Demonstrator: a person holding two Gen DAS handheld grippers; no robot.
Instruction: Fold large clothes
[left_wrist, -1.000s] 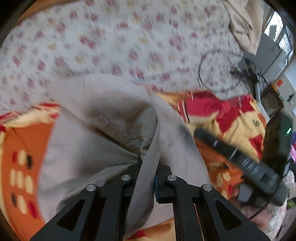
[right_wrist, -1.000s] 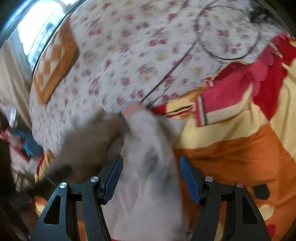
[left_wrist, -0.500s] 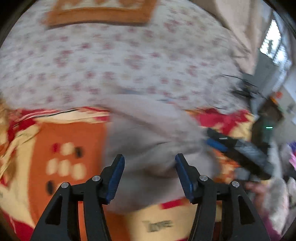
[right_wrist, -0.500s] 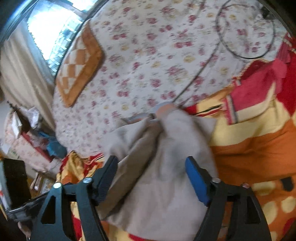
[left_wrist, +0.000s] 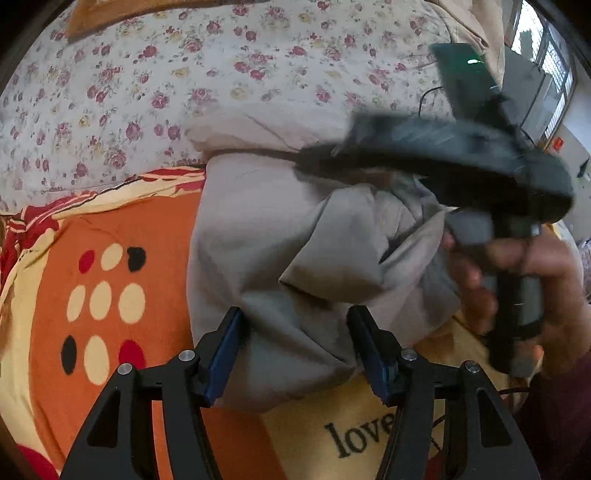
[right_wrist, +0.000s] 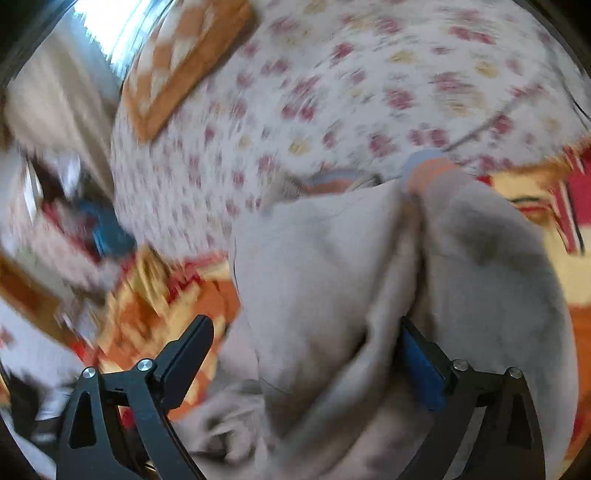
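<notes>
A grey-beige garment (left_wrist: 280, 236) lies bunched on the bed, partly folded over itself. My left gripper (left_wrist: 297, 350) is open just above its near edge, holding nothing. In the left wrist view the right gripper (left_wrist: 436, 158) reaches across the garment's far side, held by a hand (left_wrist: 524, 280). In the blurred right wrist view the garment (right_wrist: 325, 266) fills the middle. My right gripper (right_wrist: 306, 354) is open, its jaws wide apart, with a fold of the cloth lying between them and against the right finger (right_wrist: 421, 365).
An orange, yellow and red blanket (left_wrist: 103, 273) covers the near part of the bed. A floral sheet (left_wrist: 192, 70) lies beyond it. An orange checked cushion (right_wrist: 177, 62) rests on the sheet. A black cable (left_wrist: 428, 96) trails at the right.
My left gripper let go of the garment a second ago and has stayed open. The right gripper has swung across over the garment and pushed into the cloth; its view is now blurred.
</notes>
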